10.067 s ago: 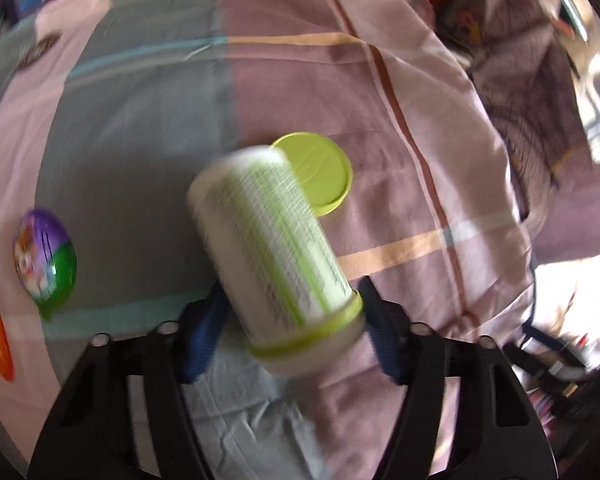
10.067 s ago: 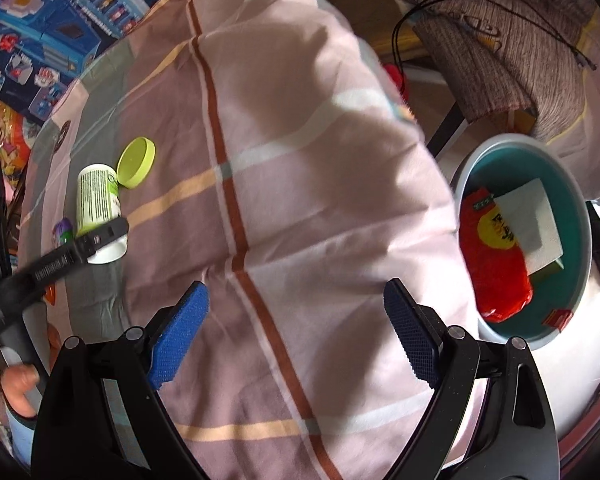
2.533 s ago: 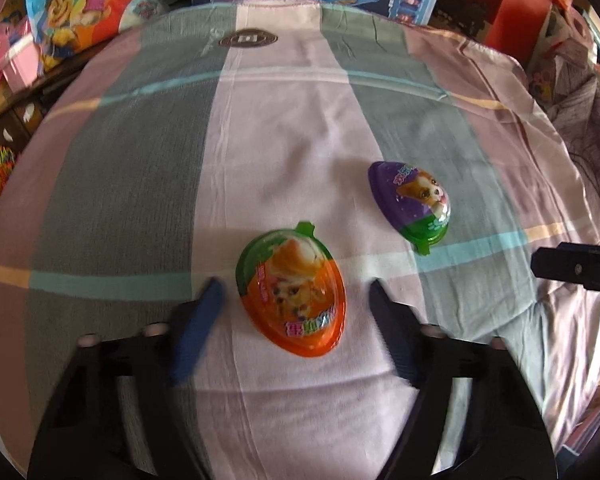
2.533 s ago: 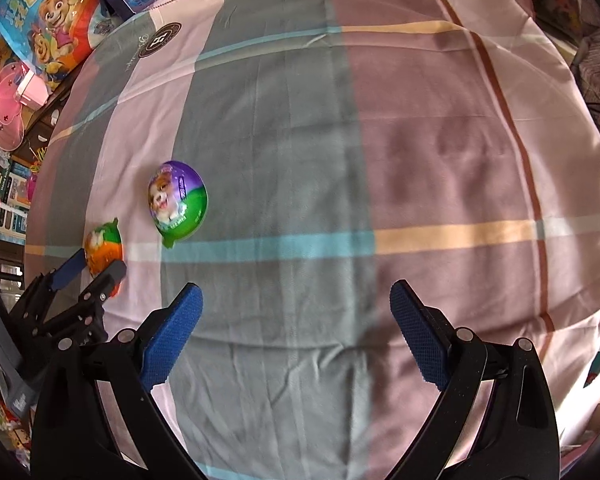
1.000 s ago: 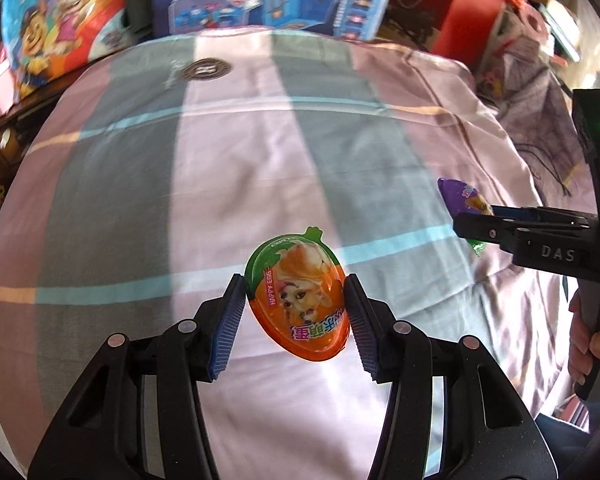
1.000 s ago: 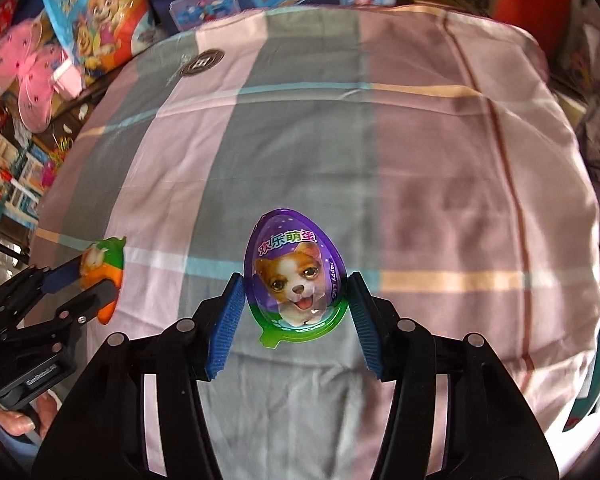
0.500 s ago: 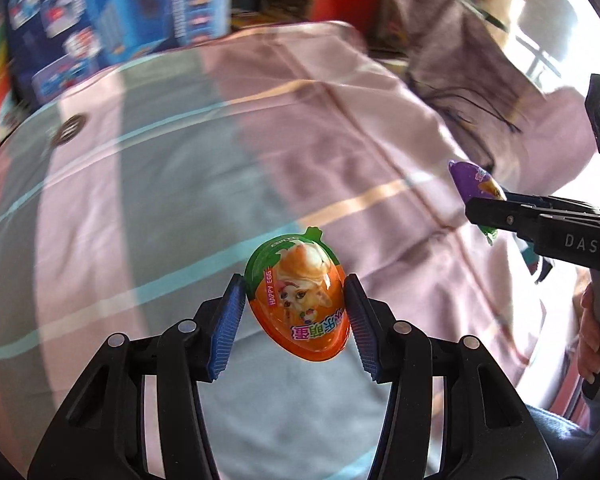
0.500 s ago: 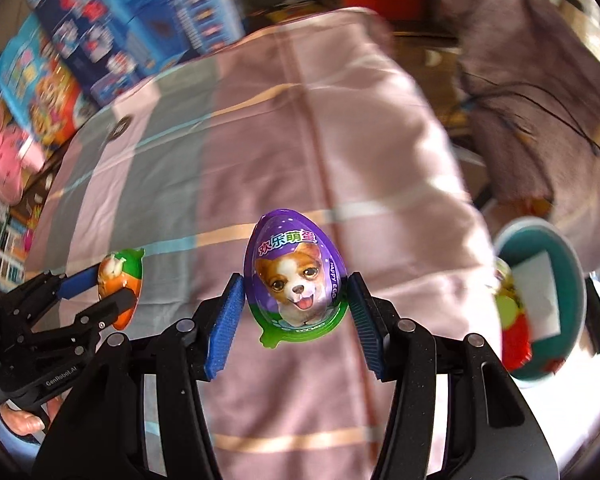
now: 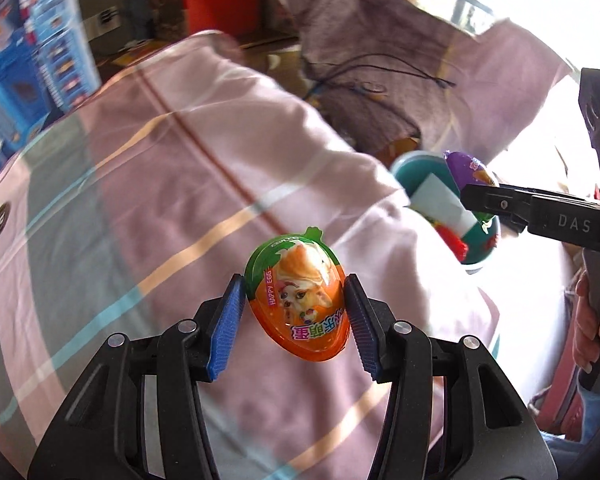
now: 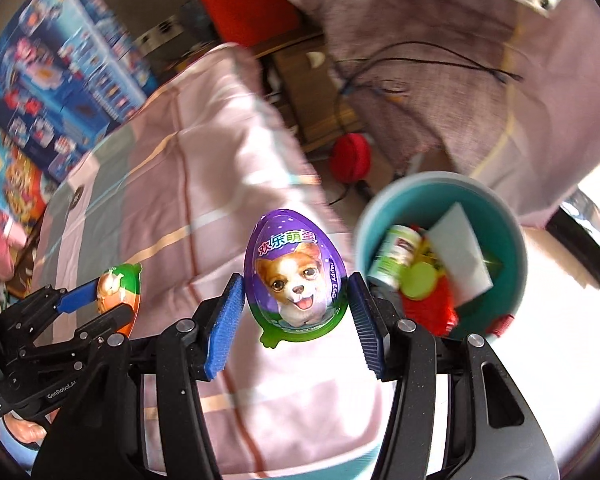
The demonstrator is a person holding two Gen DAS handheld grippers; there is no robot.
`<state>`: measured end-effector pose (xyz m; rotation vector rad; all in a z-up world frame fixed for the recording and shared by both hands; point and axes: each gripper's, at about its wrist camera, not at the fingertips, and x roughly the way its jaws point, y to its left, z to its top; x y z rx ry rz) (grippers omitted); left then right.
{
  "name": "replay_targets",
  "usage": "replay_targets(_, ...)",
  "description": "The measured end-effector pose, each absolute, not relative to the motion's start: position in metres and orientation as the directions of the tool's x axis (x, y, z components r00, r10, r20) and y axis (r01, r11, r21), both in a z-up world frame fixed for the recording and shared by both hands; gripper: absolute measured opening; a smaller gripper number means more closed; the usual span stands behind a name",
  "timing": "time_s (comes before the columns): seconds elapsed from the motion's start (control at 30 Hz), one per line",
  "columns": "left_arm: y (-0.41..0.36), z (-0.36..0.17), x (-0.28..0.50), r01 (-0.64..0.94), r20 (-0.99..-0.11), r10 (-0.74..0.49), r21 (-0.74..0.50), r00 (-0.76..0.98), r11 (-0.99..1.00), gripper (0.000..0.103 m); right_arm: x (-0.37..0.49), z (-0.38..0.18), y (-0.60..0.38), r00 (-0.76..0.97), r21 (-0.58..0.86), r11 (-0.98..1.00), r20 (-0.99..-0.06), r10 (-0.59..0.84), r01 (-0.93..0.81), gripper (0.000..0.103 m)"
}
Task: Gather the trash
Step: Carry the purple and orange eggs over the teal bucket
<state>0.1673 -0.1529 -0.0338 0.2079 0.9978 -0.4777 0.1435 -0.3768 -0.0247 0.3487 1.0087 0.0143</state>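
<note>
My left gripper [image 9: 296, 316] is shut on an orange egg-shaped pack with a green top [image 9: 298, 298], held above the plaid bed cover. My right gripper [image 10: 296, 312] is shut on a purple egg pack with a puppy picture [image 10: 296, 270], just left of the teal bin [image 10: 516, 248] beside the bed. The bin holds a white-green bottle [image 10: 392, 258], a lime lid, a red wrapper and a white card. In the left wrist view the right gripper [image 9: 480, 196] with the purple egg [image 9: 466, 168] hangs over the bin [image 9: 408, 160]. In the right wrist view the orange egg [image 10: 120, 284] shows at the left.
The plaid bed cover [image 9: 160, 208] fills the left and middle. A grey-brown cloth with a black cord [image 10: 440, 64] lies behind the bin. A red round object [image 10: 350, 156] sits on the floor. Blue toy boxes [image 10: 60, 72] stand at the far left. A person's hand [image 9: 592, 320] holds the right gripper.
Both grippers have swung across the bed toward its edge, each still holding its egg pack. The teal bin has come into view close to the right gripper.
</note>
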Motion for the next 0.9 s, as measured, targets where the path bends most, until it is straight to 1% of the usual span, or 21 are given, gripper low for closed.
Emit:
replay_targets(0.47,-0.26,-0.038,0.163,0.608,-0.866,-0.314,-0.014,0.39,0.794,0.052,0.106,-0.04,-0.49,0.572,0.361,0.877,-0.81,0.127,0.318,0.051)
replay_targets(0.63,-0.295,-0.044,0.167,0.645,-0.877,-0.316,-0.009,0.362,0.764,0.052,0.103,-0.05,-0.511,0.56,0.373,0.859,-0.819,0.127,0.351,0.051)
replay_targets(0.9,-0.349,-0.062,0.182,0.685,-0.896,-0.328,-0.038,0.298,0.727,0.052,0.106,-0.062,-0.535,0.534,0.372,0.843,-0.836,0.122,0.389,0.051)
